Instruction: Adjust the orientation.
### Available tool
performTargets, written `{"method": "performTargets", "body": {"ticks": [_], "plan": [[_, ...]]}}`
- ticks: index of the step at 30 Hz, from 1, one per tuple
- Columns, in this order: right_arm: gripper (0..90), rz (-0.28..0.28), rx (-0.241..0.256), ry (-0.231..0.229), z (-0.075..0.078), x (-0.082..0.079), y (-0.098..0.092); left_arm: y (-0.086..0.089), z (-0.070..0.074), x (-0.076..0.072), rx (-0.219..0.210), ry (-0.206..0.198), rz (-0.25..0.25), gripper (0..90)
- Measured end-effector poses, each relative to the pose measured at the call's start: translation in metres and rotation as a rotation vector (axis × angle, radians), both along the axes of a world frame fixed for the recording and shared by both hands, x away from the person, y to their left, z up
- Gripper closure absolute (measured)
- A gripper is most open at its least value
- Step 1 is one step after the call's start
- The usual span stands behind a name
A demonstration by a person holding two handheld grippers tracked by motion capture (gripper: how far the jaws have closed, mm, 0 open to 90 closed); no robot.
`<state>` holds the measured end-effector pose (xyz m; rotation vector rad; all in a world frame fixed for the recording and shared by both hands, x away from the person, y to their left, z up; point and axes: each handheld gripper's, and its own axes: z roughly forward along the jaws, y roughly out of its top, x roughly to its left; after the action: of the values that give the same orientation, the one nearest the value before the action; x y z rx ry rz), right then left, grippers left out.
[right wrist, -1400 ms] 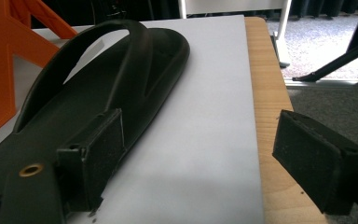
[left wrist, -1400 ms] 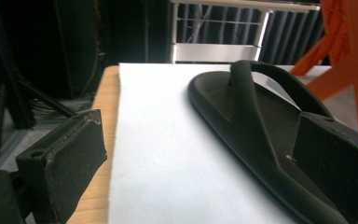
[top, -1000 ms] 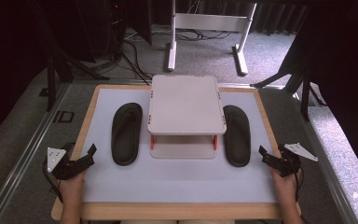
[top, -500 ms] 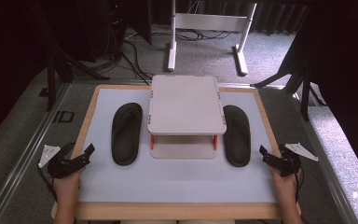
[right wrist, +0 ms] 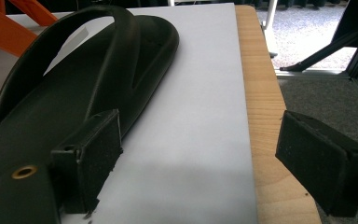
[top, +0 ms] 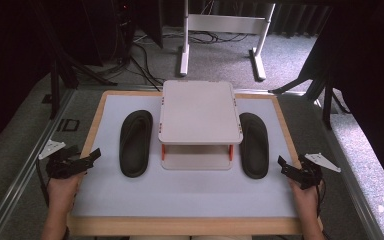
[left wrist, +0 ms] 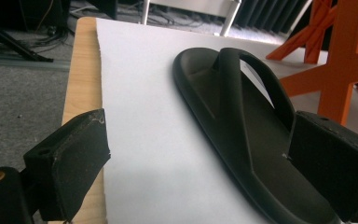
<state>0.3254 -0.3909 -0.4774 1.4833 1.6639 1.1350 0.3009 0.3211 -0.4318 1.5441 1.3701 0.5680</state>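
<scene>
Two black flip-flops lie flat on the white mat, one on each side of a white raised stand [top: 200,112]. The left flip-flop [top: 135,143] is just right of my left gripper [top: 94,155], which hovers open at the mat's left edge. In the left gripper view the flip-flop [left wrist: 242,126] runs past the right jaw, and the left gripper [left wrist: 200,158] holds nothing. The right flip-flop [top: 254,144] lies left of my right gripper [top: 283,166]. In the right gripper view, the right gripper [right wrist: 200,154] is open and empty, with that flip-flop [right wrist: 74,79] beside its left jaw.
The stand rests on orange legs [left wrist: 349,60], which also show as an orange leg [right wrist: 0,32] in the right gripper view. A wooden rim [top: 180,226] frames the mat. Grey carpet, a metal rail [top: 20,175] and a white frame [top: 220,30] surround the table.
My left gripper has drifted slightly left and away from me along the mat's edge. The right gripper and both flip-flops have stayed where they were.
</scene>
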Motion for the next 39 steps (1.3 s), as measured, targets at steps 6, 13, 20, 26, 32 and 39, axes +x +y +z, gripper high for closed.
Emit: {"method": "performTargets", "body": {"ticks": [6,13,20,26,32,39], "plan": [[13.7,0.0,-0.008,-0.003,0.0,0.0,0.001,-0.005,0.012,0.009,0.035,0.072,-0.05,5.3],[13.8,-0.002,-0.005,-0.002,0.0,0.0,0.001,-0.013,0.031,0.023,0.086,0.149,-0.101,6.3],[13.8,0.0,-0.01,-0.001,0.0,0.0,0.001,-0.025,0.053,0.04,0.176,0.228,-0.143,6.3],[13.8,0.0,-0.007,0.001,0.0,0.0,0.001,-0.035,0.064,0.055,0.223,0.294,-0.191,6.3],[13.8,0.001,-0.004,0.002,0.0,0.0,0.001,-0.045,0.068,0.064,0.28,0.343,-0.229,6.3],[13.9,0.001,-0.005,0.001,0.0,0.0,0.001,-0.063,0.067,0.081,0.33,0.422,-0.27,6.3]]}}
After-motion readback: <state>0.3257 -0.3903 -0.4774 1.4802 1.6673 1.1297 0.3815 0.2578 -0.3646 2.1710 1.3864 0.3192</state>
